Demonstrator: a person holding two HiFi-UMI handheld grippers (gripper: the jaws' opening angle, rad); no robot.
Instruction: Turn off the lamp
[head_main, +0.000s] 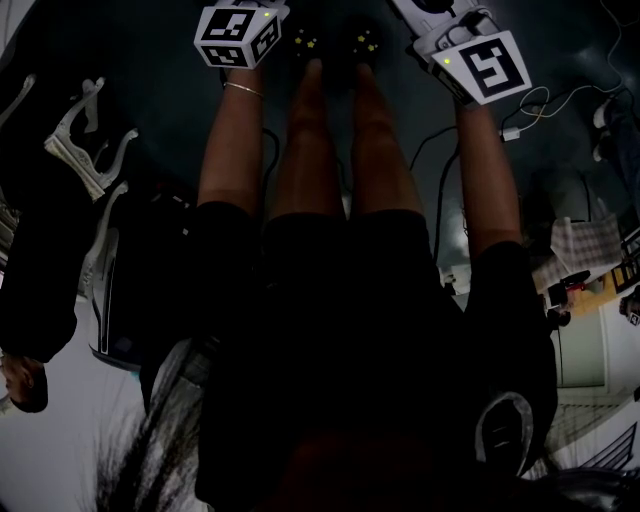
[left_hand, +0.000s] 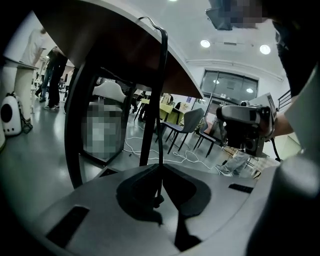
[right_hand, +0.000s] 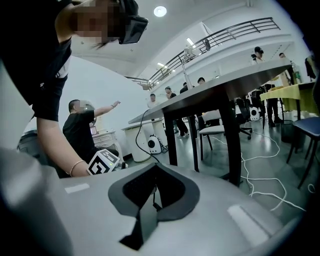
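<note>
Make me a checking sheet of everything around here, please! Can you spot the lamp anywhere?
Surface: dark glossy floor; dark-topped table seen from below.
Job's things: lamp, nothing seen; thin black cord hangs over the table edge.
Clutter: white curved frames on the floor.
Grippers: left gripper shut, apparently on the cord; right gripper shut, empty.
Cables: loose white cables across the floor.
Surroundings: grey-backed chairs, people around the hall.
</note>
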